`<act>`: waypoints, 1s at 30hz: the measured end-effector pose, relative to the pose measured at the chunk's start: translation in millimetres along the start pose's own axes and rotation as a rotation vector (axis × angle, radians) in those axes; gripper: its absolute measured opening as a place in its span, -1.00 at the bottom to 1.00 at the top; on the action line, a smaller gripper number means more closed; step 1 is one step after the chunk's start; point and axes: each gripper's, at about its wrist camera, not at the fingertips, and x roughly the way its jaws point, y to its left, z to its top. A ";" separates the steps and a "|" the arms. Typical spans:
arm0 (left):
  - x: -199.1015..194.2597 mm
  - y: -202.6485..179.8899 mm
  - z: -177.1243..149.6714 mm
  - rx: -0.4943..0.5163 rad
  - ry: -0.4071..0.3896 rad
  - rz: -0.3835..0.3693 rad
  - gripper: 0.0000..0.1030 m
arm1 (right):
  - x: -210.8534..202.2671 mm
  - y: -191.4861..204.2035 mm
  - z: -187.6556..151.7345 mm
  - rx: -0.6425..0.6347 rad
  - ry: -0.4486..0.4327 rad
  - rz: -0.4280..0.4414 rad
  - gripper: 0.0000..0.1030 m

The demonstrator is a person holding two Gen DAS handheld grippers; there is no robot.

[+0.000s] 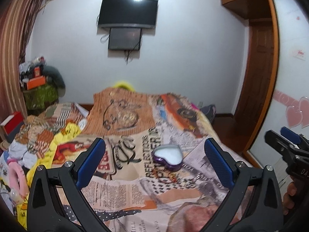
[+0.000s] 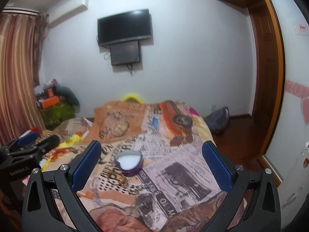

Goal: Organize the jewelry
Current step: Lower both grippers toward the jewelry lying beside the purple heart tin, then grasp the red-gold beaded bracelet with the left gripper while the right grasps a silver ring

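Resting on the newspaper-print bedspread (image 1: 123, 191): purple heart-shaped tin box (image 1: 167, 157) with a white lining, lid off, upright, near the middle of the bed. Just in front of it, toward the cameras, small reddish-gold jewelry pieces (image 1: 170, 177) lying loose on the cloth, too blurred to tell apart. Seen in the right wrist view too: same tin (image 2: 128, 162), same small tangle of jewelry (image 2: 122, 181) close before it.

Lying ahead of the left hand-held gripper (image 1: 154, 160), between the lines of its two blue-padded fingers (image 1: 90, 164) but beyond their tips, not touched. Jaws spread wide, nothing held. Ahead of the right hand-held gripper (image 2: 152, 162) and nearer its left finger, again untouched; fingers likewise wide apart and empty. Right hand-held gripper also visible at the right edge of the left view, with part of a hand (image 1: 290, 197) on its grip.

Around the tin: rumpled bedding with yellow cloth (image 1: 65, 135) and a pink ring-shaped item (image 1: 16, 179) at the left side of the bed. Beyond the foot of the bed, white wall with a dark flat-screen television (image 1: 127, 12) and a smaller dark screen beneath it. Striped curtain (image 1: 11, 58) at left, cluttered green-covered stand with orange boxes (image 1: 36, 82) in the corner, wooden door (image 1: 258, 73) at right, pink heart stickers (image 1: 295, 116) on the near right panel.
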 end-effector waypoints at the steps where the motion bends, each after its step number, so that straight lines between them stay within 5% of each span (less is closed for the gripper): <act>1: 8.2 3.7 -2.1 -0.006 0.019 0.017 1.00 | 8.9 -5.0 -3.6 0.006 0.029 -0.008 1.00; 11: 83.5 18.1 -29.6 0.037 0.211 0.043 0.98 | 67.3 -32.6 -33.1 0.007 0.240 -0.081 1.00; 19: 138.2 20.5 -60.7 0.051 0.396 0.013 0.57 | 106.1 -22.8 -60.8 -0.065 0.359 0.002 0.99; 30: 175.3 10.5 -74.0 0.049 0.522 -0.072 -0.05 | 141.4 -9.8 -78.1 -0.101 0.459 0.153 0.13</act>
